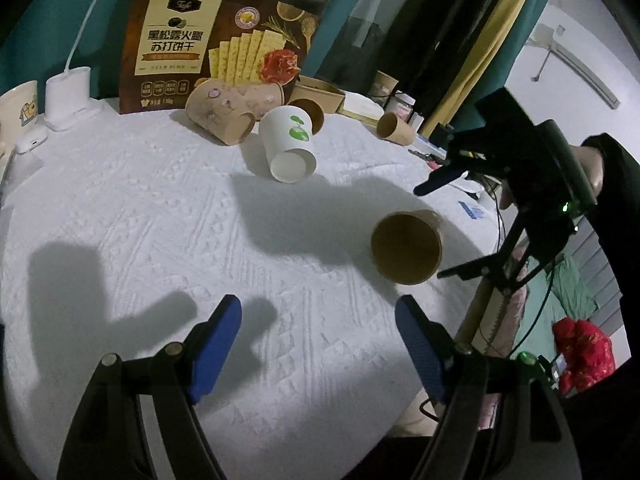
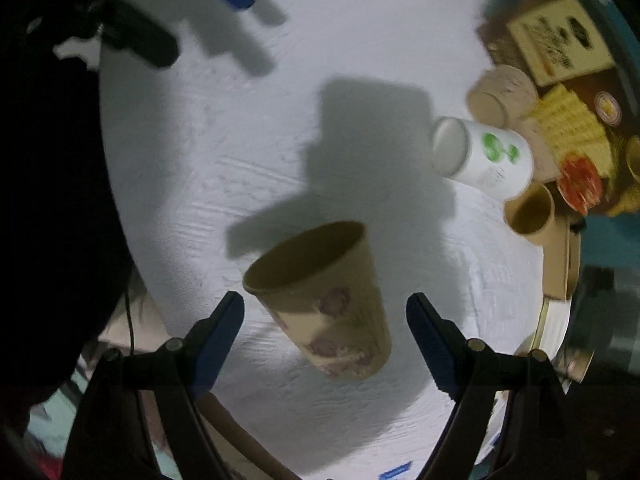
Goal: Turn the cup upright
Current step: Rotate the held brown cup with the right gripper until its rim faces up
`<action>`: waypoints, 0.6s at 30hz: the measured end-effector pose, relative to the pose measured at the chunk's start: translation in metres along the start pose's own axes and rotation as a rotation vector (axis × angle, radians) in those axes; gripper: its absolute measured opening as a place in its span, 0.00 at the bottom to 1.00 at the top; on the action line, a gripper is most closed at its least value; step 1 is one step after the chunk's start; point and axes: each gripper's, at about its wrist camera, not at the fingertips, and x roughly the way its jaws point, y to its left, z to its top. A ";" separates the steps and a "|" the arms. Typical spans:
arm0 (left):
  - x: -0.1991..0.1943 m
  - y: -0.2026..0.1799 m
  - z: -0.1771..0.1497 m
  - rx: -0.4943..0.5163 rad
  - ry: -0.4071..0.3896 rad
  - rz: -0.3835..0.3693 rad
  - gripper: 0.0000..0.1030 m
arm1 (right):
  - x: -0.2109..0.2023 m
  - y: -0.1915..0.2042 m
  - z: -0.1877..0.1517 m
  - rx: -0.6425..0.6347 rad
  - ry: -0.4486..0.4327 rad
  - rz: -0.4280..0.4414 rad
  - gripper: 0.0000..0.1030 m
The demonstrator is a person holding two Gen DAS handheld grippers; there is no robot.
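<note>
The floral paper cup [image 2: 320, 300] is standing mouth-up, or nearly so, on the white counter [image 2: 248, 152], right between our right tool [image 2: 324, 312]'s spread, released fingers, touching neither. We are judging the flip done. Our left tool [image 1: 320, 316] is hovering farther off, also released, the cup lying ahead to its right.

Tan cup [image 2: 324, 300] between spread jaws

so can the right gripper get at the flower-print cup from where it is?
Probably yes. The right gripper is open, its blue fingers flanking the flower-print cup with gaps on both sides. The cup stands mouth up on the white cloth, nothing between them.
</note>
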 end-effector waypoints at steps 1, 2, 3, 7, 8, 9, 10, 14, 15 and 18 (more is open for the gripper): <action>-0.001 0.001 0.000 -0.003 -0.007 0.009 0.77 | 0.002 0.001 0.004 -0.023 0.015 0.000 0.79; -0.002 0.003 -0.001 -0.007 -0.014 0.018 0.77 | 0.005 0.001 0.006 -0.038 0.027 0.001 0.79; -0.002 0.005 -0.001 -0.012 -0.016 0.019 0.77 | 0.008 0.002 0.010 -0.063 0.049 0.003 0.79; -0.003 0.011 -0.002 -0.011 -0.019 0.028 0.77 | 0.016 0.010 0.017 -0.130 0.111 0.011 0.79; -0.002 0.012 -0.002 -0.013 -0.019 0.026 0.77 | 0.020 0.012 0.018 -0.151 0.133 0.017 0.79; -0.002 0.014 -0.002 -0.018 -0.020 0.022 0.77 | 0.023 0.013 0.019 -0.166 0.151 0.023 0.79; -0.002 0.014 -0.002 -0.022 -0.020 0.021 0.77 | 0.026 0.015 0.020 -0.177 0.167 0.029 0.79; -0.003 0.019 -0.003 -0.036 -0.024 0.014 0.77 | 0.033 0.016 0.020 -0.197 0.208 0.047 0.79; -0.003 0.020 -0.003 -0.039 -0.025 0.013 0.77 | 0.035 0.015 0.020 -0.198 0.214 0.049 0.79; -0.002 0.022 -0.003 -0.043 -0.024 0.014 0.77 | 0.040 0.013 0.018 -0.200 0.232 0.065 0.79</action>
